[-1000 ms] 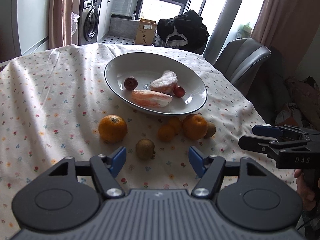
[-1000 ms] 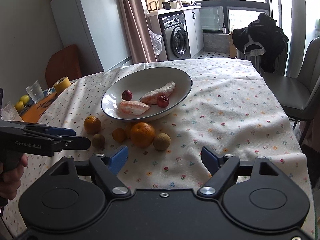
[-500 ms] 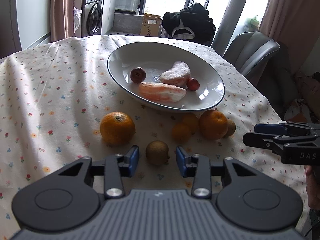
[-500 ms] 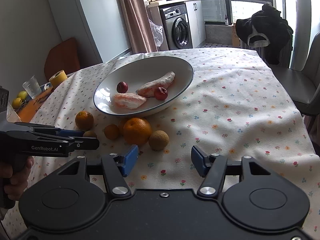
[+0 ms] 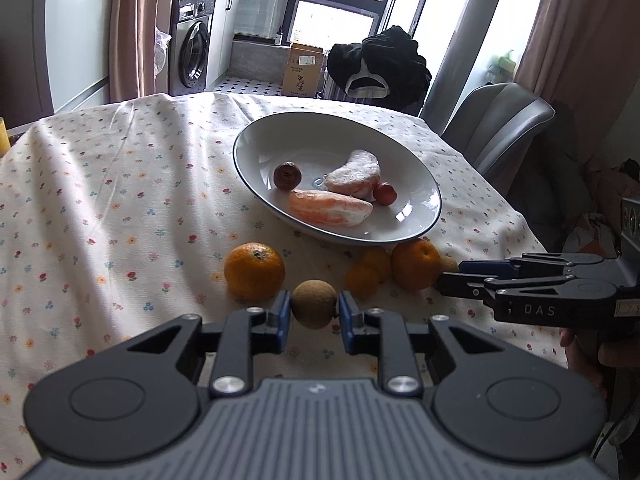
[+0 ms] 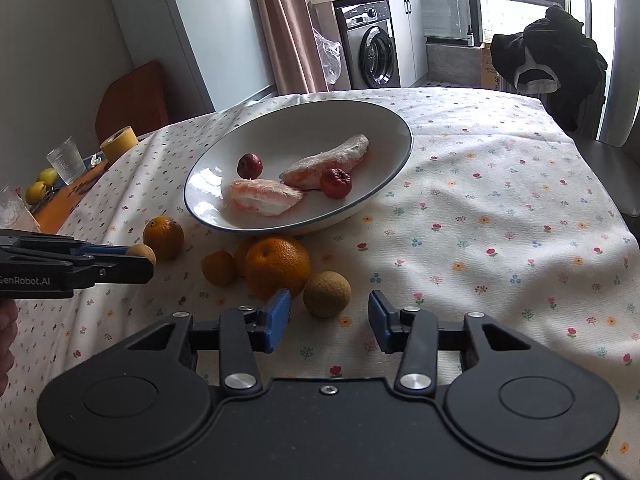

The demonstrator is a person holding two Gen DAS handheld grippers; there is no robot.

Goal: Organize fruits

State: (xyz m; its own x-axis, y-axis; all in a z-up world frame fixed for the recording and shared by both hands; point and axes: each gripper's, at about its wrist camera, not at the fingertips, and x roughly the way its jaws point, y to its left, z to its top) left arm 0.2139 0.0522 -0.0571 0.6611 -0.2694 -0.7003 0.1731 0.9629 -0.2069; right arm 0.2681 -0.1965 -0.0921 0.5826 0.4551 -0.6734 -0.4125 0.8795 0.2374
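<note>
Left gripper [image 5: 313, 314] has closed from wide open onto the near brown fruit [image 5: 313, 303], pads touching both sides, near the white bowl [image 5: 424, 192]; pick looks ready. Right gripper [image 6: 329, 322] stays open, second brown fruit [image 6: 327, 294] just beyond its fingers, ungripped

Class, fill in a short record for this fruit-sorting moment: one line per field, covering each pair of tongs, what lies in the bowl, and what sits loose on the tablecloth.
left tongs: closed around a small brown round fruit
right tongs: open, a second brown fruit just ahead of the gap, not gripped
bowl: white; holds two peeled citrus segments and two small red fruits
loose on tablecloth: large orange, another orange, two small orange fruits
background: washing machine, grey chair
</note>
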